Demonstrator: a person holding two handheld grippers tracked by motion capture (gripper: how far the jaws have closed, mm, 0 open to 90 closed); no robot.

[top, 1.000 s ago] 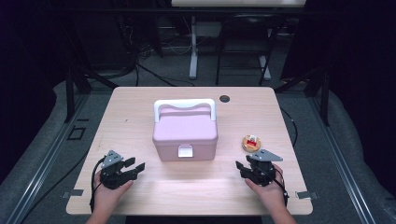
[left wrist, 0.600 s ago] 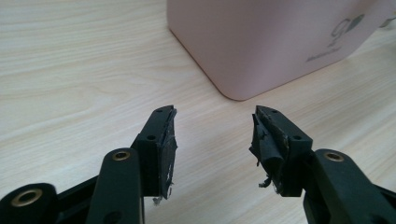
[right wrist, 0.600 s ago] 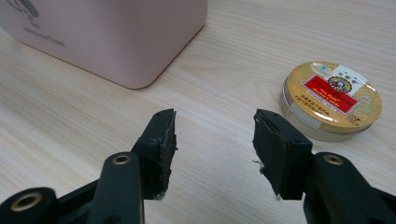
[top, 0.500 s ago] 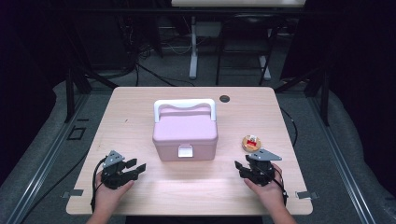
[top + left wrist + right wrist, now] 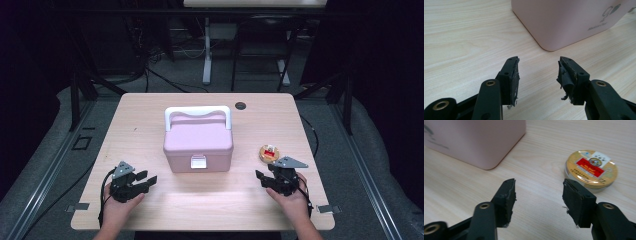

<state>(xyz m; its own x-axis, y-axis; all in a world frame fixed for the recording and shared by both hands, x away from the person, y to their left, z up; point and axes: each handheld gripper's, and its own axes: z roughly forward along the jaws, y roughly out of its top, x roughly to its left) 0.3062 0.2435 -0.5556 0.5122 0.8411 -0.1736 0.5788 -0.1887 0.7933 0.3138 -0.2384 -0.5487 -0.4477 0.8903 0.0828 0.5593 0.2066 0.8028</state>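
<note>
A pink box (image 5: 198, 141) with a white handle and a white front latch stands shut at the middle of the table. A small round gold tin (image 5: 269, 153) with a red label lies to its right. My left gripper (image 5: 148, 181) rests low at the front left, open and empty, pointing at the box's near left corner (image 5: 554, 30). My right gripper (image 5: 260, 178) sits at the front right, open and empty. In the right gripper view the tin (image 5: 591, 171) lies just beyond the right jaw, and the box corner (image 5: 481, 142) is at the upper left.
The light wooden table (image 5: 150, 115) has a dark round cable port (image 5: 241, 105) near its back edge. Bare tabletop lies between the two grippers in front of the box. Dark floor, cables and stands surround the table.
</note>
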